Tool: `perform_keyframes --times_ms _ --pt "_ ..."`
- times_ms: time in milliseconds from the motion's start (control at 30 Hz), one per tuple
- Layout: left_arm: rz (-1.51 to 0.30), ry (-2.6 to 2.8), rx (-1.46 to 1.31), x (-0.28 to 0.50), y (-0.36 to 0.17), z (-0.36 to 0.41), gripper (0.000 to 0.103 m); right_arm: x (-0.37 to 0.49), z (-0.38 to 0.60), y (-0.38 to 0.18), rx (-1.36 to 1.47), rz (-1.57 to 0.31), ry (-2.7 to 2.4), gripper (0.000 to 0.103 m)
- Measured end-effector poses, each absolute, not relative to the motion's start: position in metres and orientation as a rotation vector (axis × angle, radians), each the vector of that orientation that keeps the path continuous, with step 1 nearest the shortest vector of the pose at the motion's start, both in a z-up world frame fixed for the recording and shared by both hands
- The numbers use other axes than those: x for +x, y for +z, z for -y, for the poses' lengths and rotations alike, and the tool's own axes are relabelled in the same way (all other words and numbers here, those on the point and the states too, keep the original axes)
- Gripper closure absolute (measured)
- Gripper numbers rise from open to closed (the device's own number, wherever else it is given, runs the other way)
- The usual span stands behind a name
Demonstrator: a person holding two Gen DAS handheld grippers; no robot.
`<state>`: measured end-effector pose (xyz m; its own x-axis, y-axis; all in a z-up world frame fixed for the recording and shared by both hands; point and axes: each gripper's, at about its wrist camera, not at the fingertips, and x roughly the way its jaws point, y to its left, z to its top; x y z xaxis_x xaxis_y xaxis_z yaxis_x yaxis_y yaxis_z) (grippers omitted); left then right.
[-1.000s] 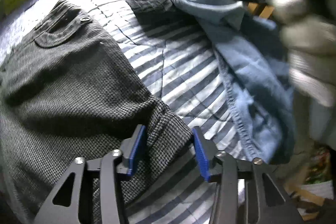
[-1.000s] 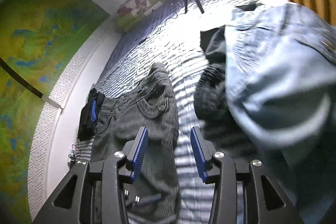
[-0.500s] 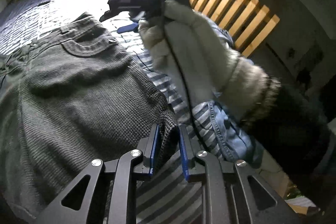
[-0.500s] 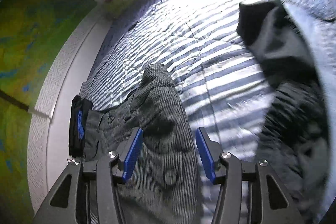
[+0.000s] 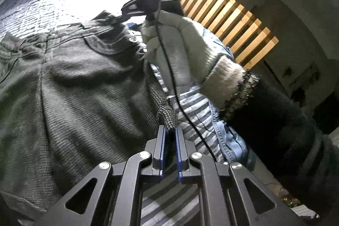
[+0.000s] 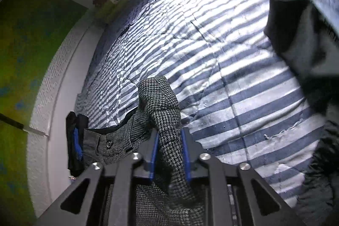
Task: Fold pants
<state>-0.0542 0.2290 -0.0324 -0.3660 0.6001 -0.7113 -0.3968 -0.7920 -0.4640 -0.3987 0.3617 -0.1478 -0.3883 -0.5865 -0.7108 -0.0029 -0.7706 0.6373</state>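
L wrist: left gripper (image 5: 169, 137) pinching the side edge of the grey pants (image 5: 84, 82), which lie flat on the striped bed cover (image 5: 186, 137). Gloved hand (image 5: 180, 50) w/ the other tool sits up by the waistband.

R wrist: right gripper (image 6: 169, 141) pressed onto a raised waistband fold. Step: both edges gripped, probably start of lengthwise fold. Next: lift together, carry across. Pant legs cut off; dark item (image 6: 296, 39) beyond pants blurred.
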Motion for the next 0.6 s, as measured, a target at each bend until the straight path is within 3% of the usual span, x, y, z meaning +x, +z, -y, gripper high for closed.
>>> perform_keyframes --times_ms 600 --pt "0.638 2.329 -1.145 0.008 -0.024 -0.056 0.097 -0.388 -0.24 -0.02 1.441 0.391 -2.381 0.091"
